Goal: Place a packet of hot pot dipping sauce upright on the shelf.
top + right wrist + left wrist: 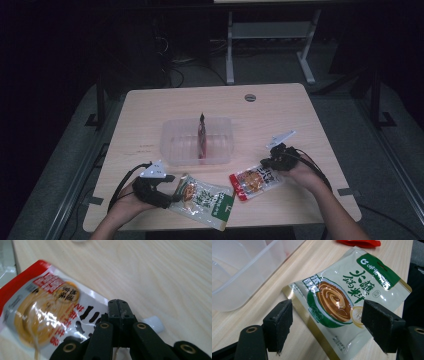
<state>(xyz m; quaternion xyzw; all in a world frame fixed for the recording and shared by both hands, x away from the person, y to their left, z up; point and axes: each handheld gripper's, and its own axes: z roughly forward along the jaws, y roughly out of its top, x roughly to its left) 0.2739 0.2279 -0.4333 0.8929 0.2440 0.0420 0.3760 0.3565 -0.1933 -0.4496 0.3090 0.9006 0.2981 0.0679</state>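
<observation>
Left gripper (327, 322): jaws apart, straddling the near end of the green pouch (347, 302); pads clear of it on both sides. In the high view it sits at the counter's near left (172, 192), by the pouch's left end.
Green pouch: flat on the counter (280, 107), near edge, just left of centre (204, 199).
Right gripper (119, 312): jaws together, clamped on the edge of the red pouch (47, 312). High view puts it at the pouch's right end (267, 162).
Red pouch: on the counter, right of the green one (254, 182), the two close but apart. Whether its gripped end is lifted off the counter, cannot tell.
Tub (220, 150): clear plastic, mid-counter, beyond both pouches; one dark red pouch (202, 137) stands on edge inside.
High view alone: the whole layout, the forearms, the standing pouch in the tub.
Left gripper view alone: the green pouch's print, a bowl of brown sauce with a green header; tub corner at upper left (242, 272); a scrap of red pouch at the top edge (359, 243).
Right gripper view alone: a white cap (153, 323) by the jaws, half hidden behind them; the pouch's noodle picture.
Hard to make out: high view is dim, labels unreadable; red pouch blurred in the right gripper view, its near corner cut off by the frame.
</observation>
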